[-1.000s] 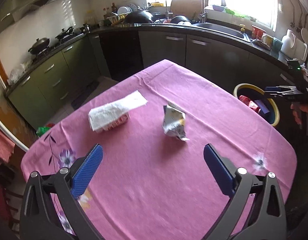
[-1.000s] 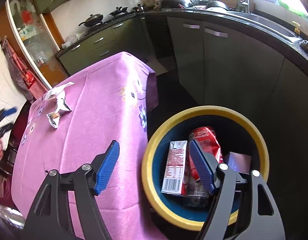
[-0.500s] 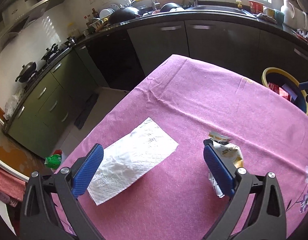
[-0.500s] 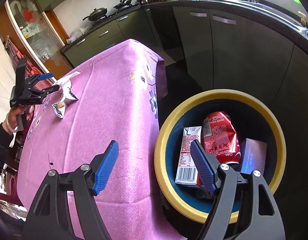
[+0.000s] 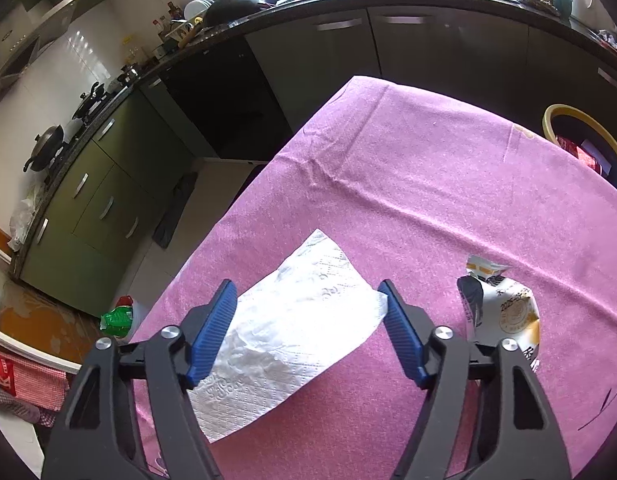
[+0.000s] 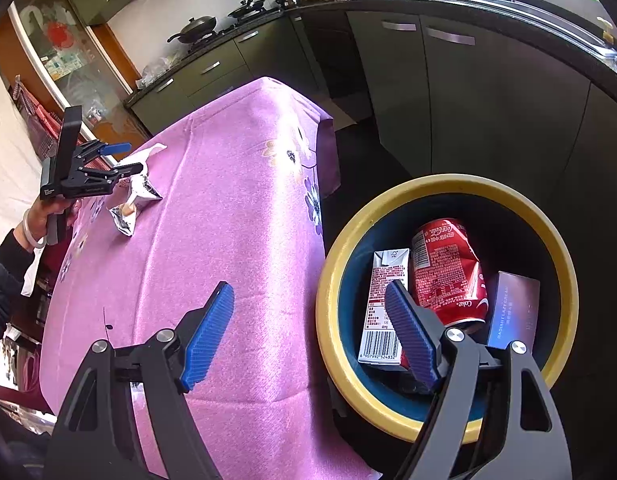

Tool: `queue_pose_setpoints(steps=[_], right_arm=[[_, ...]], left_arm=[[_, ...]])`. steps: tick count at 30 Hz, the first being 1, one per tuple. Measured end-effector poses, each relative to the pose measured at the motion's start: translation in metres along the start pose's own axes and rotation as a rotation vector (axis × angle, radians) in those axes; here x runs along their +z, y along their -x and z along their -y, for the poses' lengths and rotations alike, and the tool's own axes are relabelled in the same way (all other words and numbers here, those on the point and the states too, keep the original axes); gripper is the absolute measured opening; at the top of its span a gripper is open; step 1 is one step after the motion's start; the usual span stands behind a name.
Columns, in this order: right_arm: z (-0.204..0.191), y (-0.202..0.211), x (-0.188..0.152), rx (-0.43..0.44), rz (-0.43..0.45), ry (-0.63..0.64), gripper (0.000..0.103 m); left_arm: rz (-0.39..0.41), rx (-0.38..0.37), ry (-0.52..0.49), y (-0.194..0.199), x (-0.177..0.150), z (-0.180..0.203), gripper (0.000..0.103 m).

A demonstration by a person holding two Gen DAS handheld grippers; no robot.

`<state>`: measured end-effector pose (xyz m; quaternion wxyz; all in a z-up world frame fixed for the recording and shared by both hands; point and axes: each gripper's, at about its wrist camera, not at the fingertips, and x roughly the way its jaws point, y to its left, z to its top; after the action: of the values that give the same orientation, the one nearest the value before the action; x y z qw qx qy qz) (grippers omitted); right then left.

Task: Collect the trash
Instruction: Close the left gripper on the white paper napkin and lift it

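Observation:
A white paper napkin [image 5: 296, 328] lies on the pink tablecloth [image 5: 428, 184]. My left gripper [image 5: 308, 332] is open and sits just above the napkin, one finger on each side of it. A crumpled white snack wrapper [image 5: 504, 312] lies to its right; it also shows in the right wrist view [image 6: 134, 200]. My right gripper [image 6: 308, 336] is open and empty, over the table edge beside the yellow-rimmed bin [image 6: 332, 280]. The bin holds a milk carton [image 6: 384, 300], a crushed red can [image 6: 448, 272] and a purple box [image 6: 512, 312].
The bin [image 5: 568, 120] stands off the table's right corner. Dark kitchen cabinets [image 5: 348, 52] and a counter with pans run behind the table. A green bag [image 5: 116, 318] lies on the floor at the left. The left gripper shows in the right wrist view [image 6: 104, 164].
My left gripper has moved left and down from the wrapper to the napkin, and its fingers have narrowed. My right gripper has stayed open over the bin's edge.

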<state>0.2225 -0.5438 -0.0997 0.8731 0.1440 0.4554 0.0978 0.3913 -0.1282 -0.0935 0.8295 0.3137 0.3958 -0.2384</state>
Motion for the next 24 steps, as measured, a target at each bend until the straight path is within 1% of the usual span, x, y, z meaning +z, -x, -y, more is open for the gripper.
queue_pose_setpoints(steps=[3,4,5,7,9,10,11,12,15,17,24], right_arm=[[-0.002,0.0,0.0,0.004,0.0,0.001,0.077],[-0.002,0.0,0.0,0.004,0.0,0.002,0.077],[-0.003,0.0,0.0,0.007,0.001,0.001,0.077],[-0.005,0.001,0.001,0.011,0.001,0.004,0.077],[-0.007,0.002,0.001,0.014,0.003,0.008,0.077],[-0.008,0.002,0.001,0.016,0.003,0.01,0.077],[-0.009,0.002,0.001,0.018,0.003,0.012,0.077],[-0.01,0.002,0.001,0.019,0.004,0.014,0.077],[-0.01,0.002,0.001,0.021,0.004,0.015,0.077],[-0.011,0.001,0.001,0.021,0.002,0.017,0.077],[-0.013,0.002,0.0,0.024,0.004,0.021,0.077]], left_arm=[[-0.02,-0.016,0.006,-0.005,0.0,-0.001,0.052],[-0.022,-0.016,0.011,-0.005,0.0,-0.001,0.052],[-0.022,-0.02,0.016,-0.005,-0.001,-0.002,0.048],[-0.024,-0.031,0.027,-0.006,0.0,-0.003,0.04],[-0.028,-0.04,0.035,-0.006,0.001,-0.004,0.027],[-0.03,-0.044,0.037,-0.006,0.002,-0.005,0.023],[-0.032,-0.047,0.037,-0.006,0.003,-0.005,0.016],[-0.033,-0.05,0.036,-0.006,0.004,-0.004,0.012],[-0.029,-0.054,0.033,-0.004,0.007,-0.002,0.007],[-0.027,-0.059,0.033,-0.003,0.009,0.0,0.005],[-0.02,-0.054,0.025,0.005,0.012,0.005,0.003]])
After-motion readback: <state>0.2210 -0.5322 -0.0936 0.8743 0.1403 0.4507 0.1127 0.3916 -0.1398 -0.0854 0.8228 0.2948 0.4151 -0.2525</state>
